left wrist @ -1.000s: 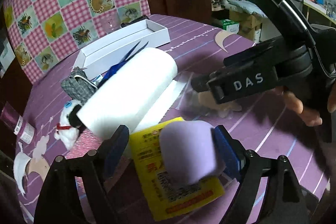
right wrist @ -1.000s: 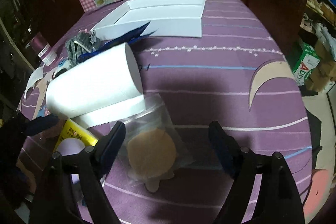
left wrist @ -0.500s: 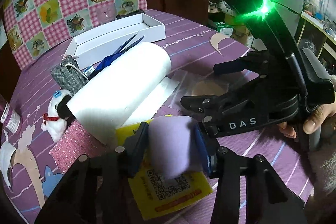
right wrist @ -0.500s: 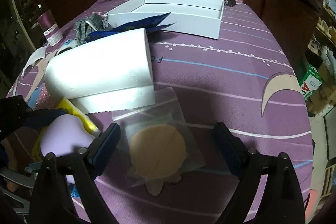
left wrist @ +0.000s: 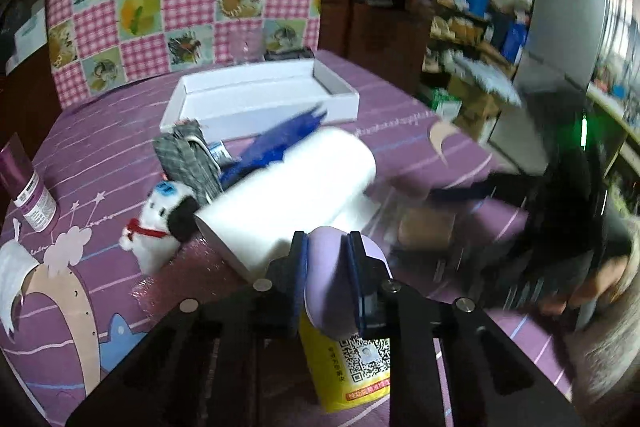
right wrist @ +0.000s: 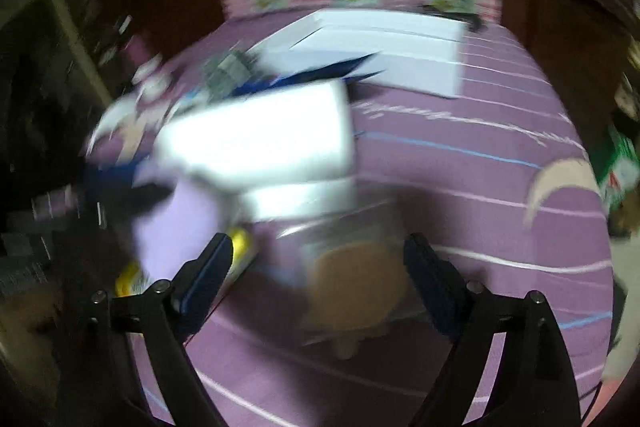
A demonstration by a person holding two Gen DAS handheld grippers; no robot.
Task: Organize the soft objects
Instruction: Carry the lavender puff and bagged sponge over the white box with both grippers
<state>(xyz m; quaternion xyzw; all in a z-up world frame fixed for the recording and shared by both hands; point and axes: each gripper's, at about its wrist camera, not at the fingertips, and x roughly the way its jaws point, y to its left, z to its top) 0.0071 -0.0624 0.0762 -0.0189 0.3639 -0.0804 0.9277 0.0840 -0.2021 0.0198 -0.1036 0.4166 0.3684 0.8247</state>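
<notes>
A purple-clothed table (left wrist: pixel 104 131) carries a white box (left wrist: pixel 256 99), paper roll (left wrist: pixel 292 191), plush toy (left wrist: pixel 160 223) and bottle (left wrist: pixel 28 191).

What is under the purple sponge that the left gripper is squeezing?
A yellow packet with a QR code lies flat on the purple tablecloth below the purple sponge held in the left gripper. The sponge and fingers cover the packet's upper part.
</notes>
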